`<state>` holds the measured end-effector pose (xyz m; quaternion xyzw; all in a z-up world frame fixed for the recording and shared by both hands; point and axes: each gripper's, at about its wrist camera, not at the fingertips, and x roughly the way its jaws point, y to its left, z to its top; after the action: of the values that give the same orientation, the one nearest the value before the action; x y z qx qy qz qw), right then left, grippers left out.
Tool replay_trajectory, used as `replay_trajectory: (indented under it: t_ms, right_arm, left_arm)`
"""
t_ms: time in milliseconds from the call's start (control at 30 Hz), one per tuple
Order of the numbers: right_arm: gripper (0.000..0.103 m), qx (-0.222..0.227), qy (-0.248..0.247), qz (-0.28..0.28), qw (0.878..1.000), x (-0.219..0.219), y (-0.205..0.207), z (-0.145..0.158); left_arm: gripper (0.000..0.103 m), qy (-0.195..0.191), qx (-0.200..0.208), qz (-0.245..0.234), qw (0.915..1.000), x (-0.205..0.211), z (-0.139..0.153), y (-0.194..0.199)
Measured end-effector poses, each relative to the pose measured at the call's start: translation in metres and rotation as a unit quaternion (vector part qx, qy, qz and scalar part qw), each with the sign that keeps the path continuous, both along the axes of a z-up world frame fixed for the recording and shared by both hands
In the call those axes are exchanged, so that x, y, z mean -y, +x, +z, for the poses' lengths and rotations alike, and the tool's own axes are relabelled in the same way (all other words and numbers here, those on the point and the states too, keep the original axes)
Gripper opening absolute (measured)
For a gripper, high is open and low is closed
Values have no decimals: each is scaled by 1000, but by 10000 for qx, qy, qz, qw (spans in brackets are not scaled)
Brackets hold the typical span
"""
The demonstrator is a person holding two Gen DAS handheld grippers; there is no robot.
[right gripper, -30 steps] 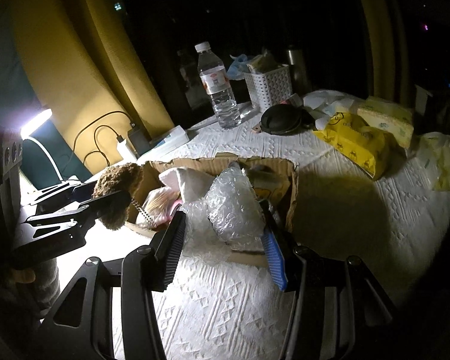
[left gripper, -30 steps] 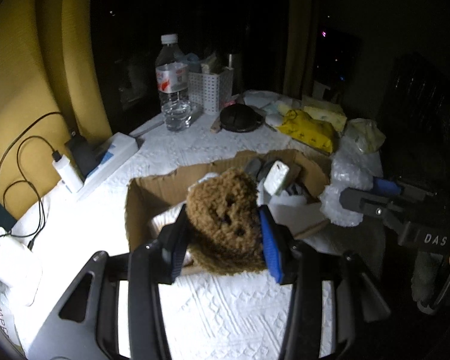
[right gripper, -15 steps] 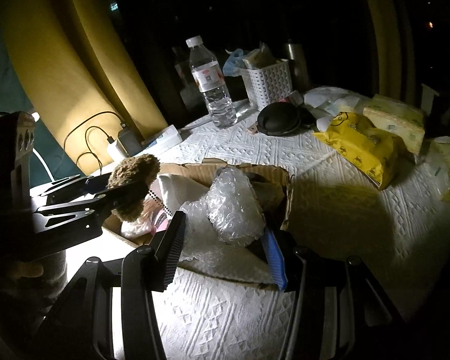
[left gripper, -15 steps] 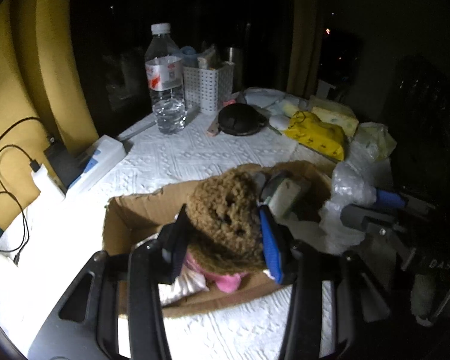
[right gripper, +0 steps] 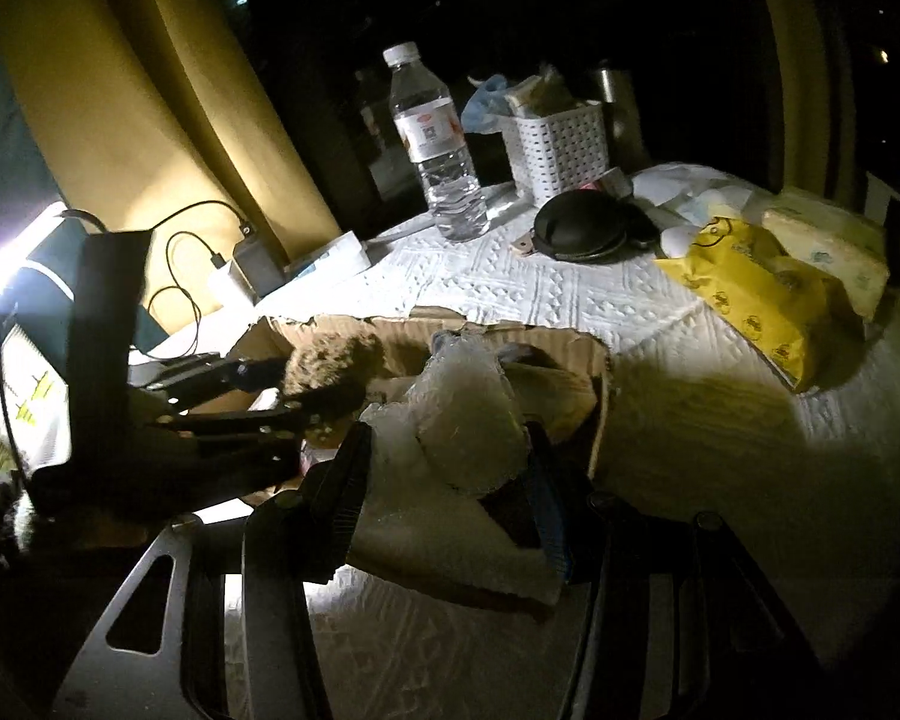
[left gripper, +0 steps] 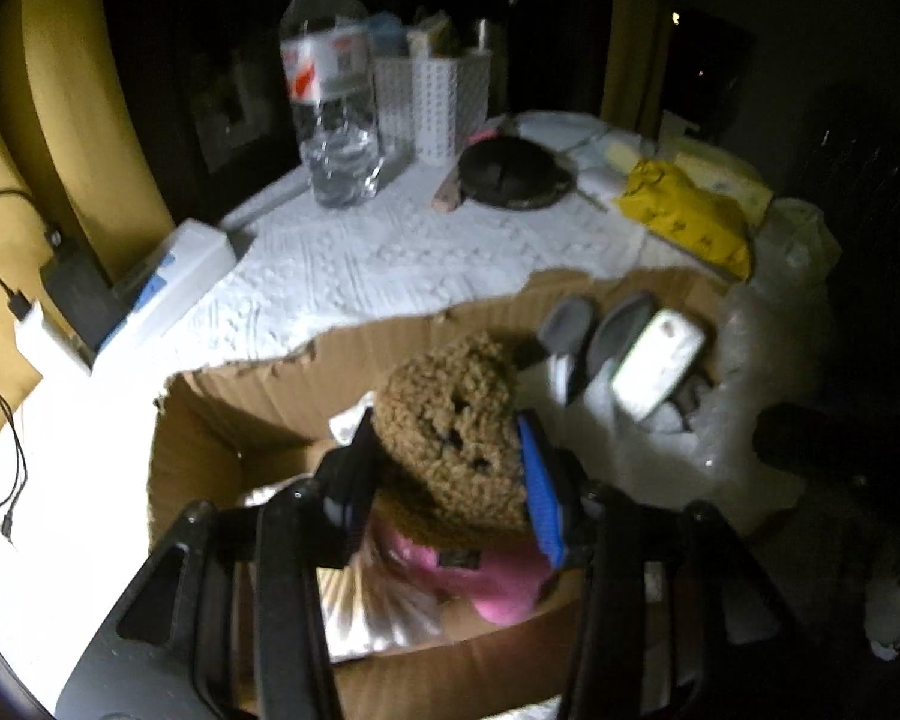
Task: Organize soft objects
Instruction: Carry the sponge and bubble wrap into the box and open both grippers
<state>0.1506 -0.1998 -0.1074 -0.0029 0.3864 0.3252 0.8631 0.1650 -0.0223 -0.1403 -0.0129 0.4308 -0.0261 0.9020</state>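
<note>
Left wrist view: brown fuzzy toy (left gripper: pixel 450 438) is pinched by left gripper (left gripper: pixel 447 474) jaws above torn-rimmed cardboard box (left gripper: pixel 354 342), bubble wrap (right gripper: pixel 462 414) clamped by right gripper (right gripper: pixel 447 483), bare surface (left gripper: pixel 354 264) beyond.

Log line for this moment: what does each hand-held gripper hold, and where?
left hand-held gripper: shut on brown plush, over box | right hand-held gripper: shut on bubble wrap, at box edge

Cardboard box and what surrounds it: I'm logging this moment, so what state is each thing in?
Cardboard box: open, partly filled.
Brown plush: clamped in left gripper, over the box.
Bubble wrap: clamped in right gripper.
Water bottle: upright, capped.
White basket: upright, stuffed.
</note>
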Motion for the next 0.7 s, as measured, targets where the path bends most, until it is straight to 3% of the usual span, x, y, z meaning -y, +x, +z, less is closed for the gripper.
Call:
replay_trajectory:
  t_ms: [267,700]
  right_arm:
    - [52,-112,-124,85,9998,-13,3,-14]
    - [55,-184,-396,-52,9990,-19,-2,-21]
  left_arm:
    - [47,-13,-113,-28,9999,-1,-9,6]
    - [52,-105,-14,68,9999,-8,11,-9]
